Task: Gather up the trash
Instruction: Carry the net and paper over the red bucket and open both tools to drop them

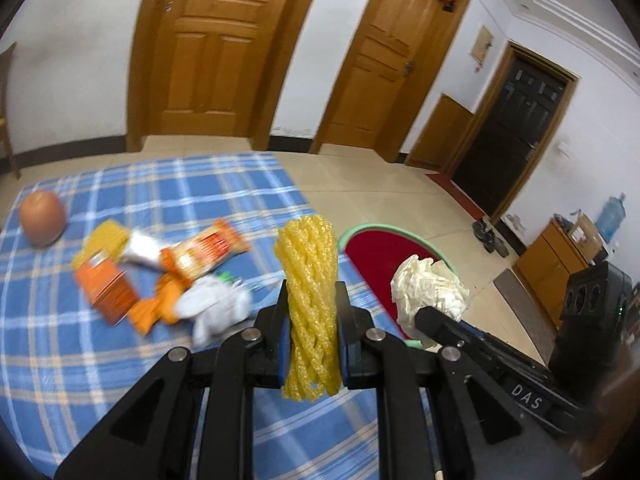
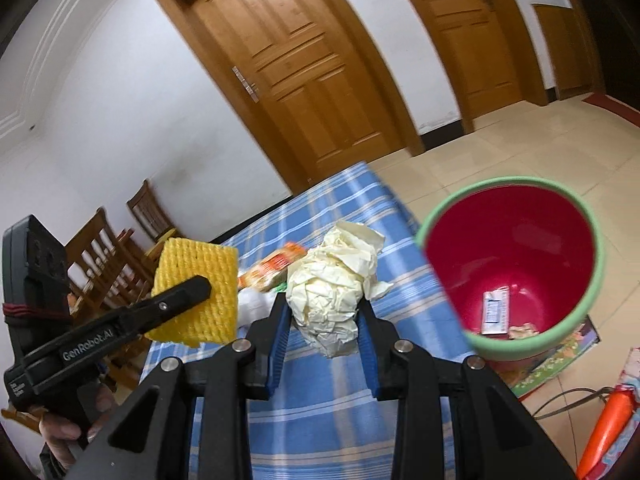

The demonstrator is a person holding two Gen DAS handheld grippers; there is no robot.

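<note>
Yellow foam net [image 1: 311, 308] is clamped in left gripper [image 1: 312, 344], crumpled paper [image 2: 334, 292] in right gripper [image 2: 325, 328]; red bin [image 2: 516, 272] could be missed if released early.

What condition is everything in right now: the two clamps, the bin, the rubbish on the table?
left gripper: shut on yellow foam net, lifted
right gripper: shut on crumpled paper, lifted
bin: upright, open, a few scraps at the bottom
wrappers: lying loose on the tablecloth
doors: closed
</note>
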